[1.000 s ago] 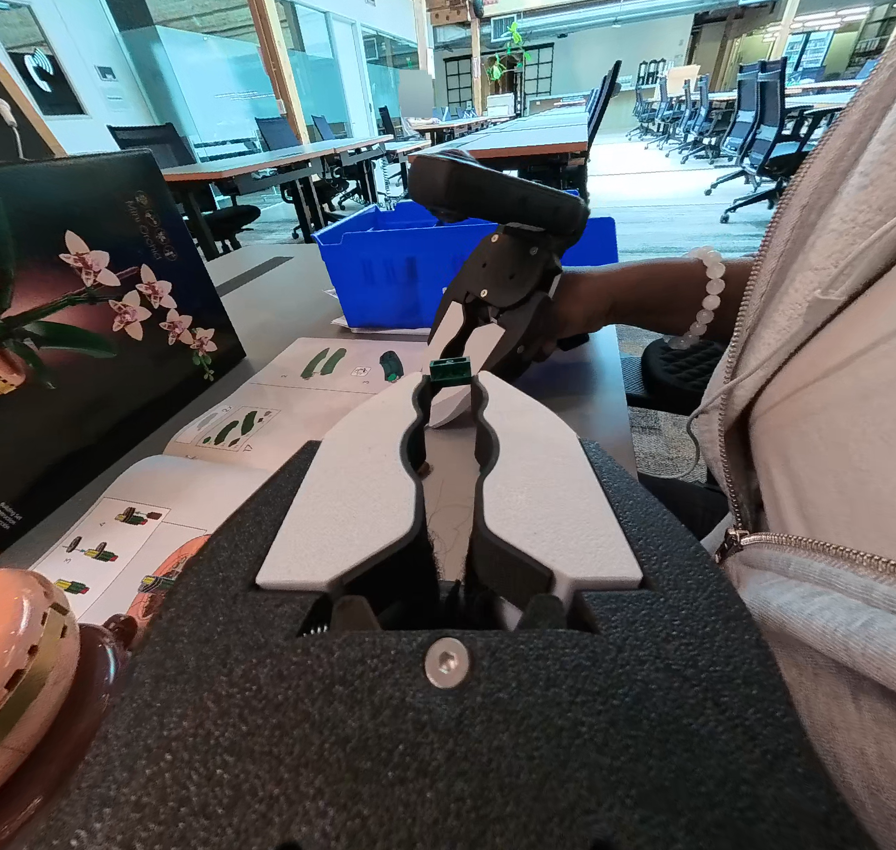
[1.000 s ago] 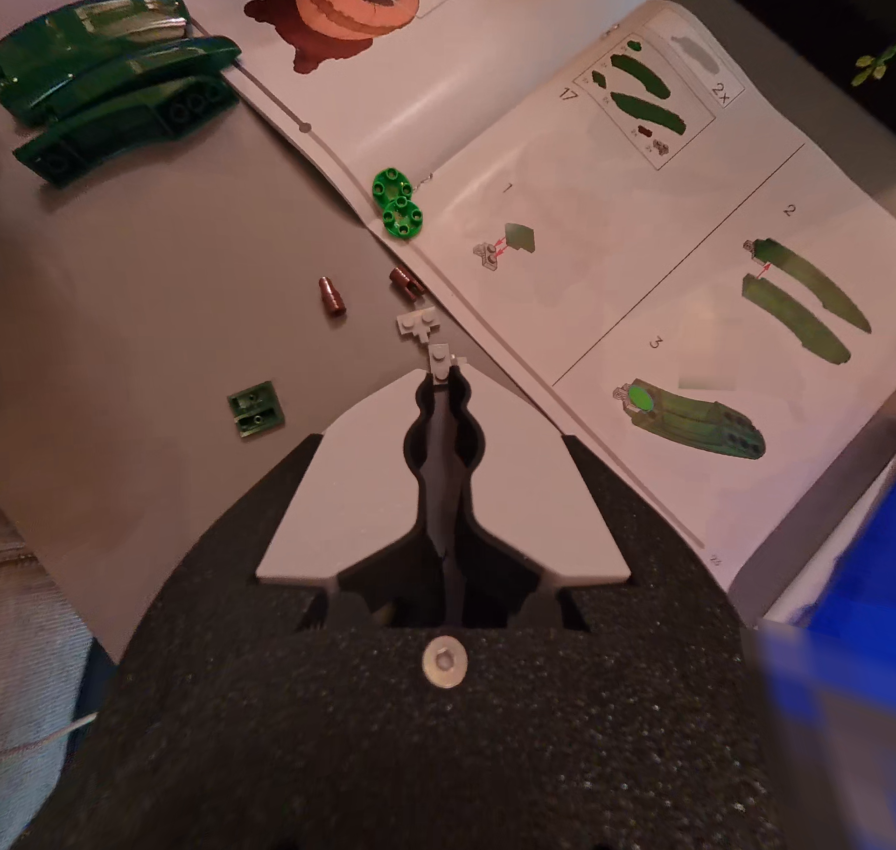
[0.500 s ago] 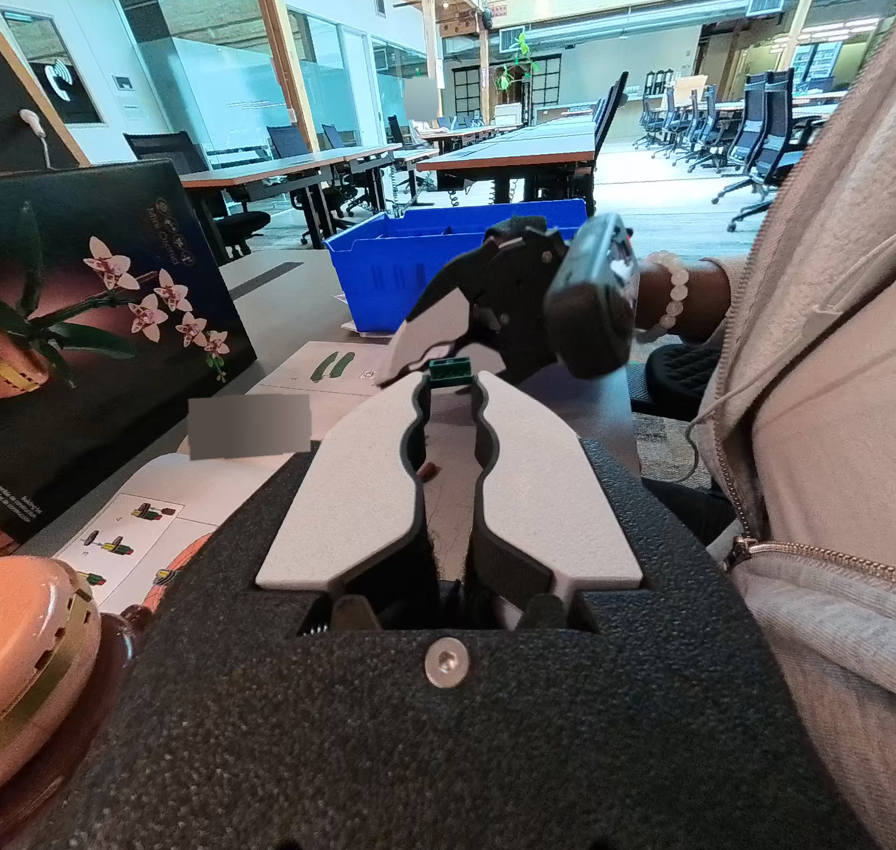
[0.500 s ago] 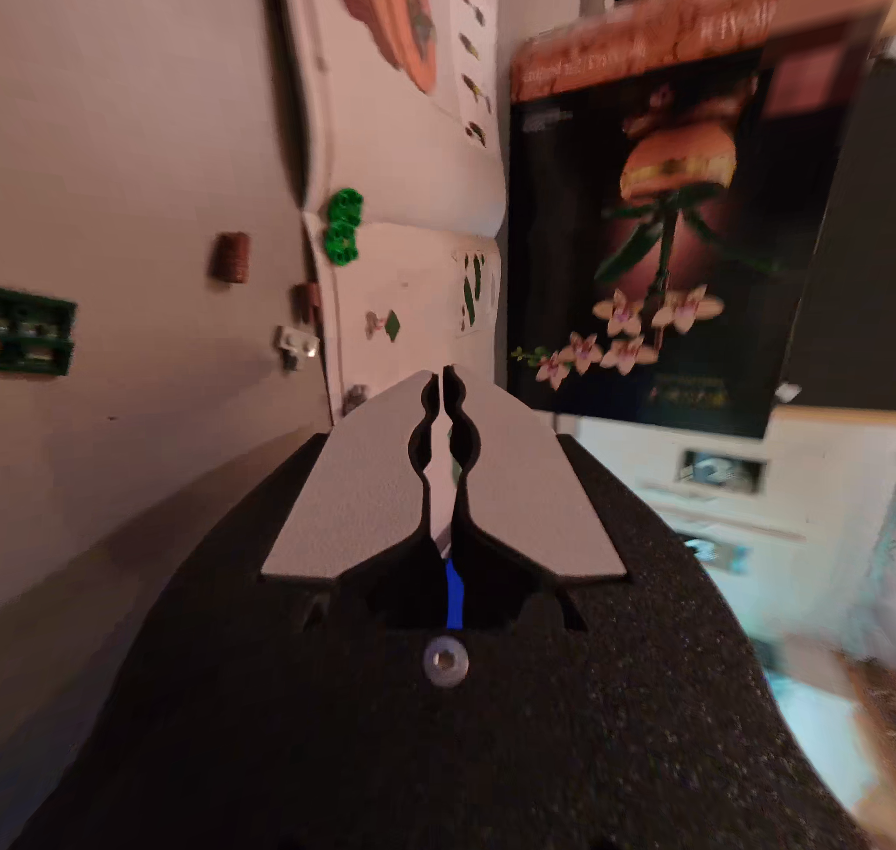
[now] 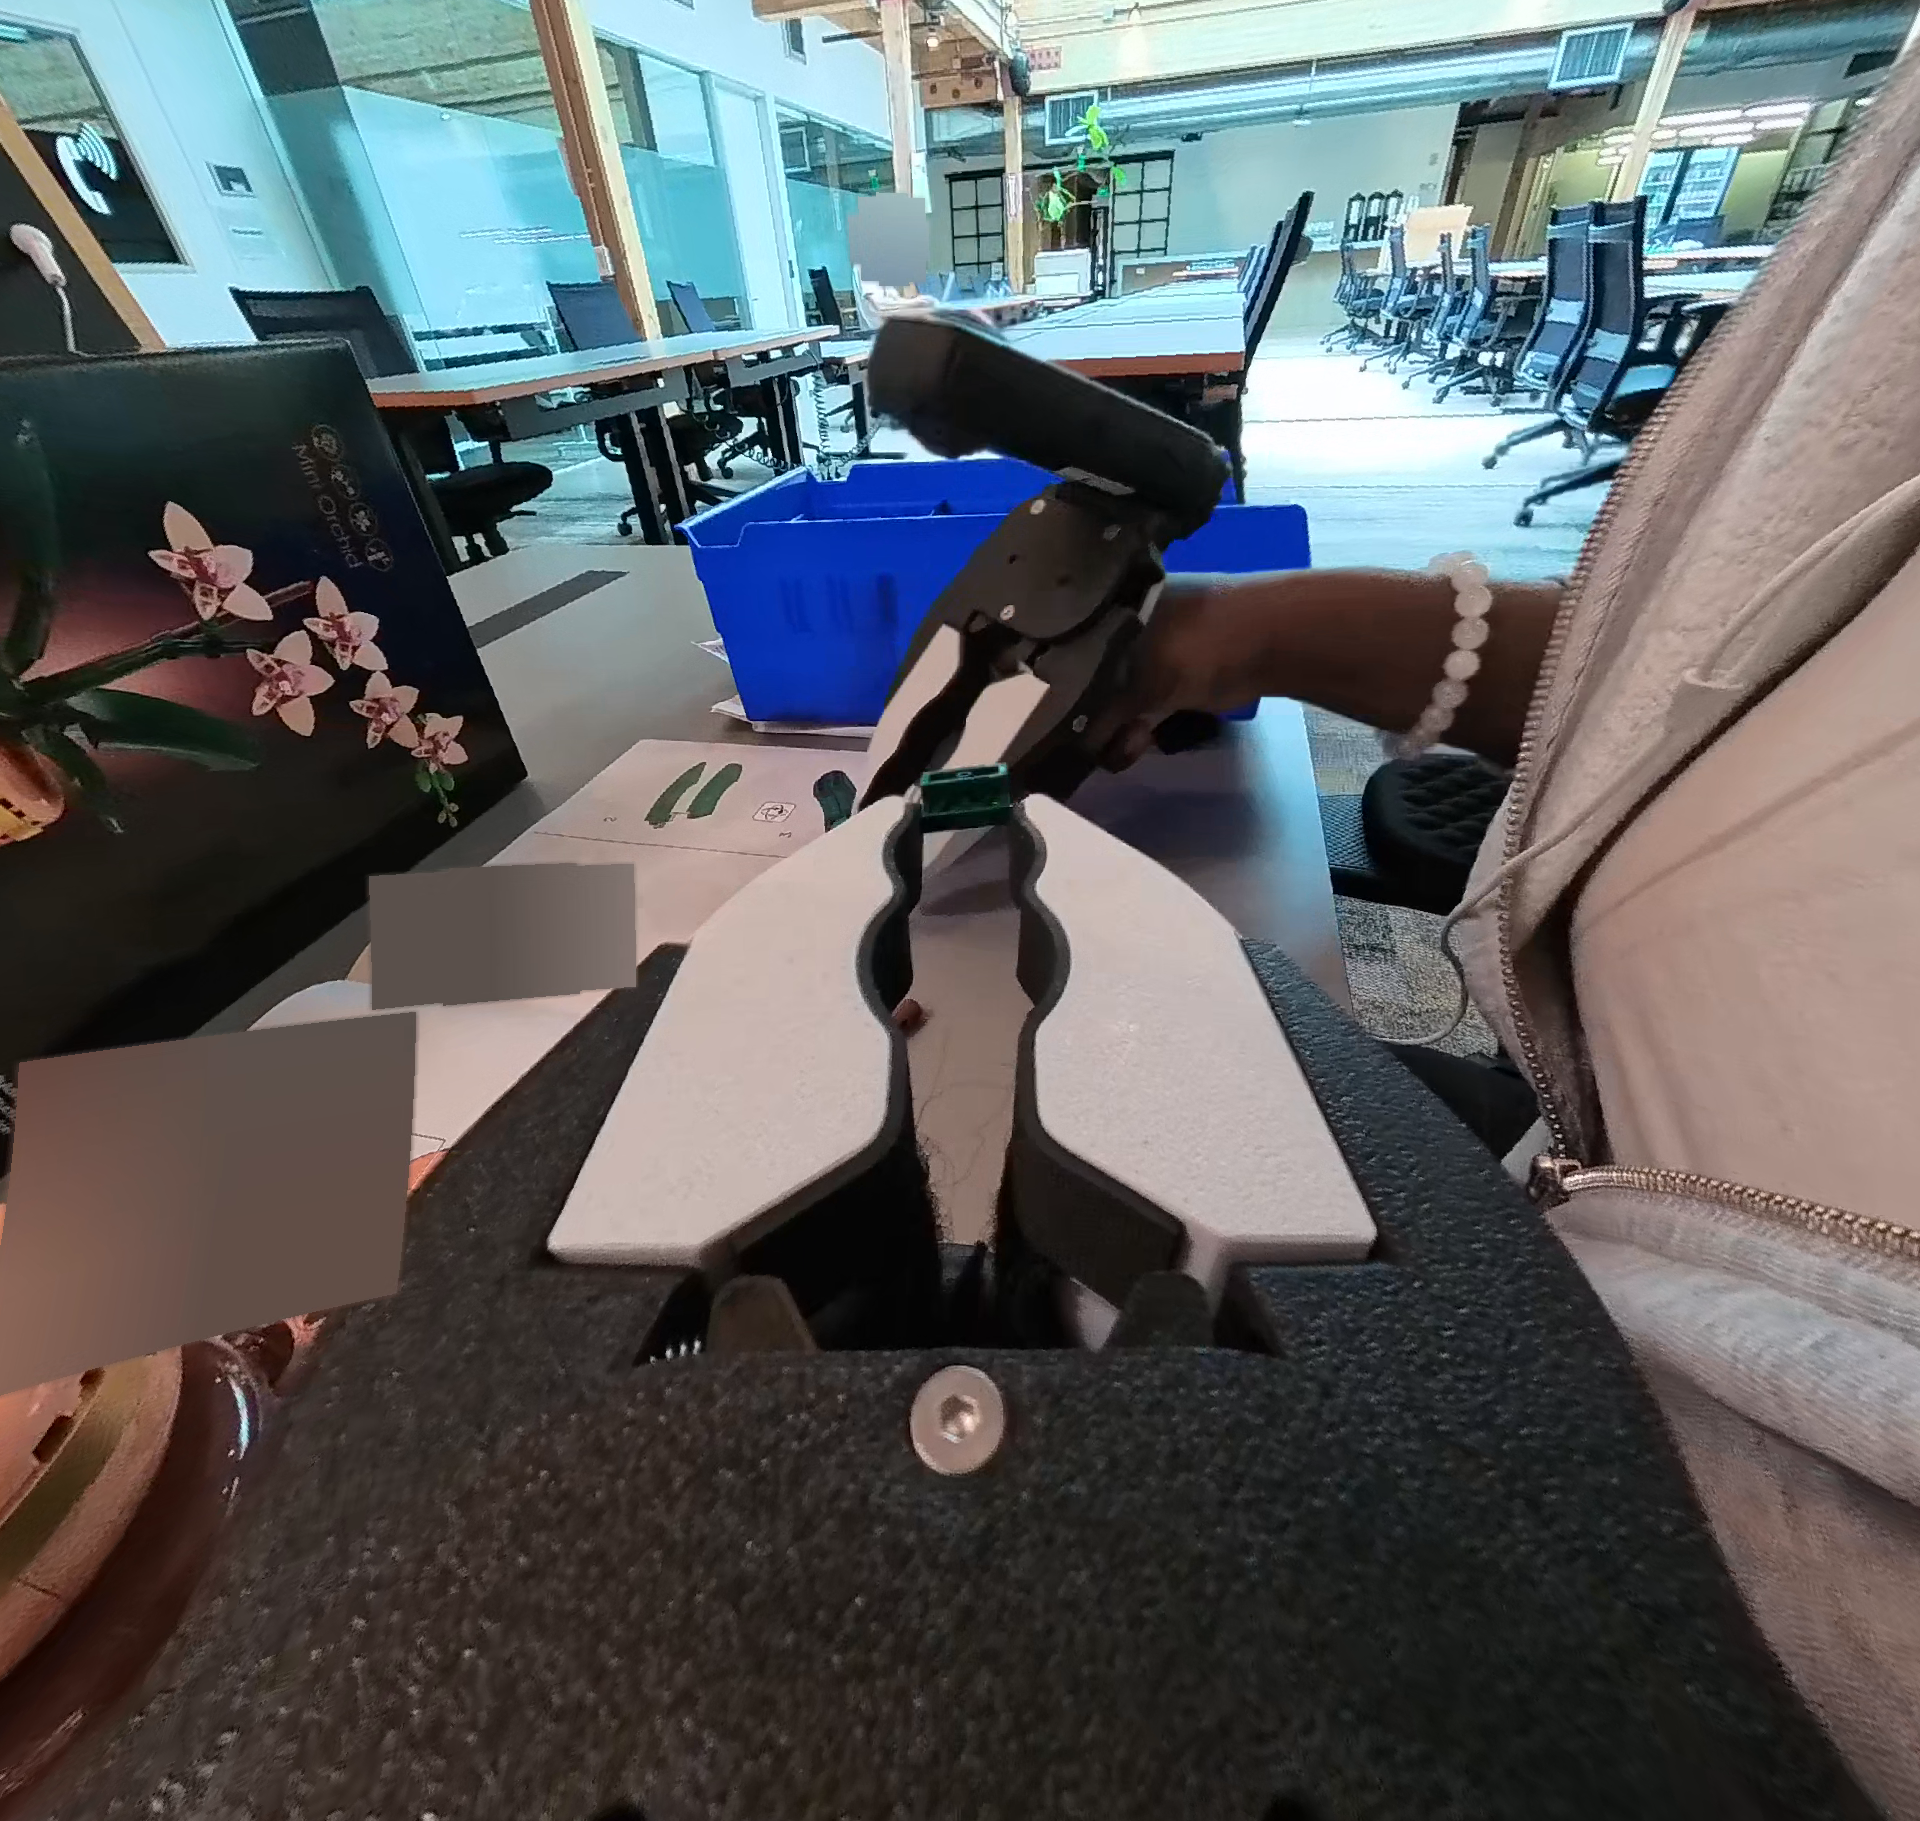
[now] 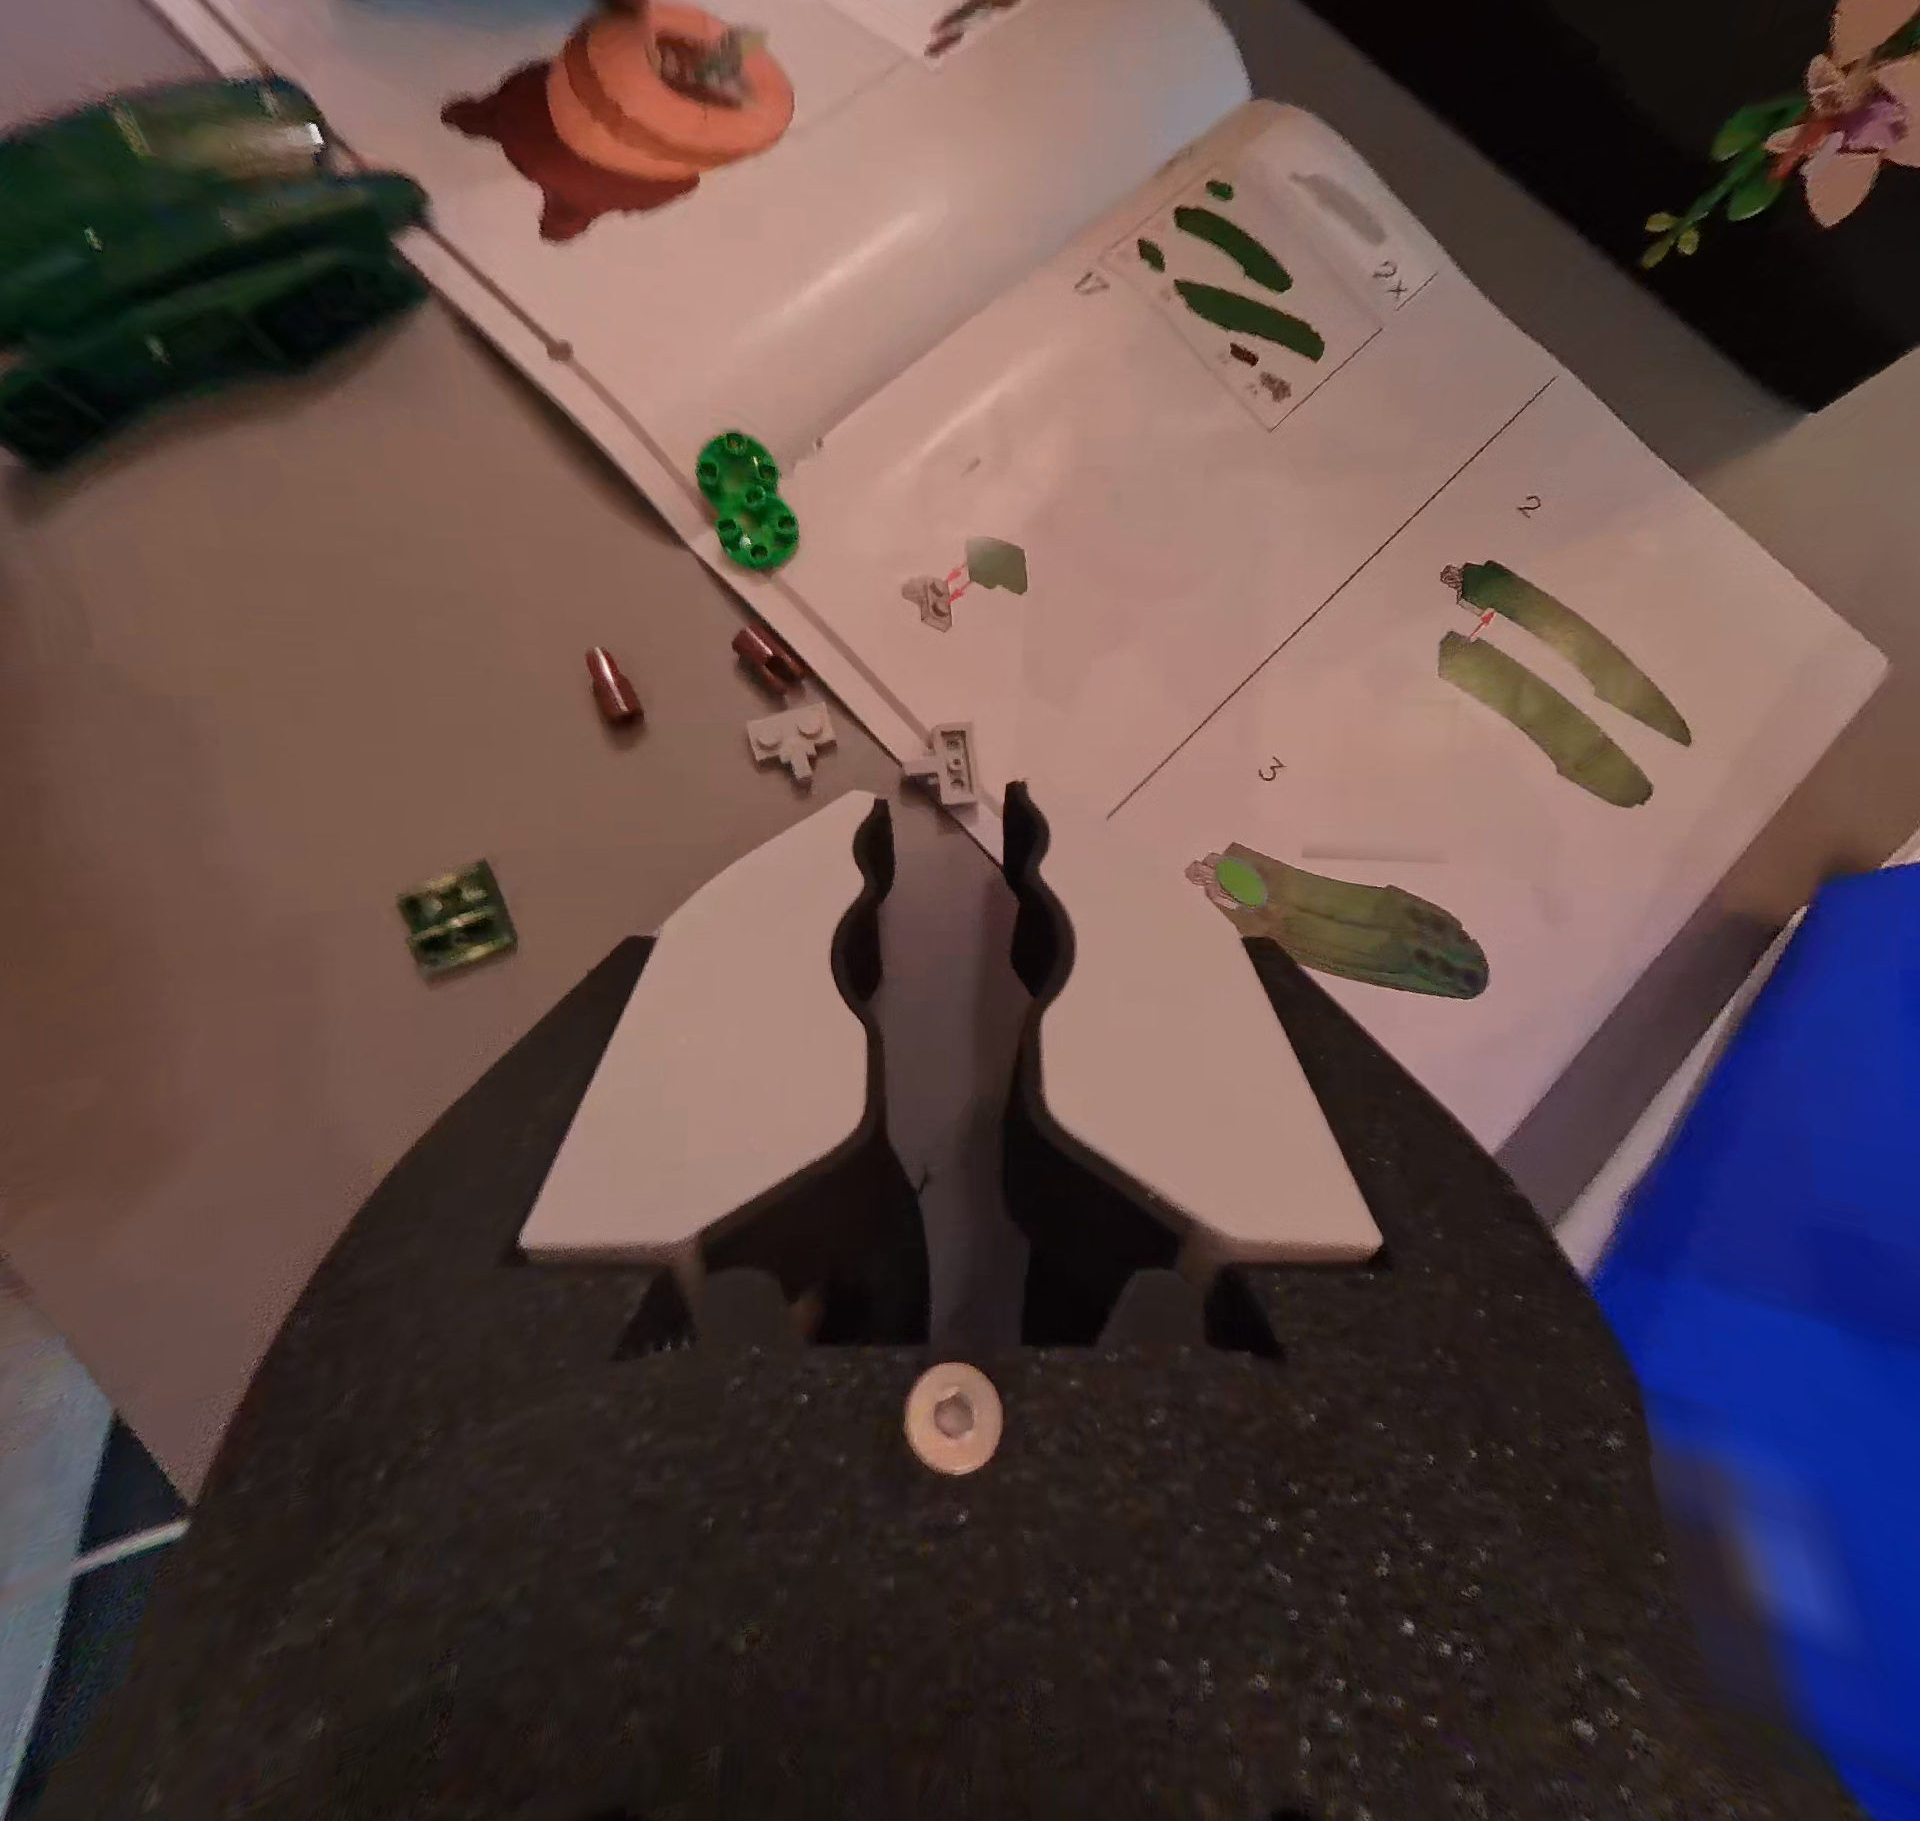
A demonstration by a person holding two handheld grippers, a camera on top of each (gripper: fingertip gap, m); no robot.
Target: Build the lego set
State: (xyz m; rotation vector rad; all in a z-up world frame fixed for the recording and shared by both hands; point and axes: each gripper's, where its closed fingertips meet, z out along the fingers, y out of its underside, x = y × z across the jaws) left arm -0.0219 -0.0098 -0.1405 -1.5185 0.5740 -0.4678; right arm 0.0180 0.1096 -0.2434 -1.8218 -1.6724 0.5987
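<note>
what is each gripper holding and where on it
The left gripper pinches a small dark green brick by its two sides, at the fingertips. The right gripper is open and holds nothing.

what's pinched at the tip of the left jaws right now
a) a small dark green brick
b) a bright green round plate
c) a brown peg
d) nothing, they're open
a: the left gripper is shut on a small dark green brick held at its tip, while the bright green round plates and a brown peg lie on the table in the right wrist view.
</note>
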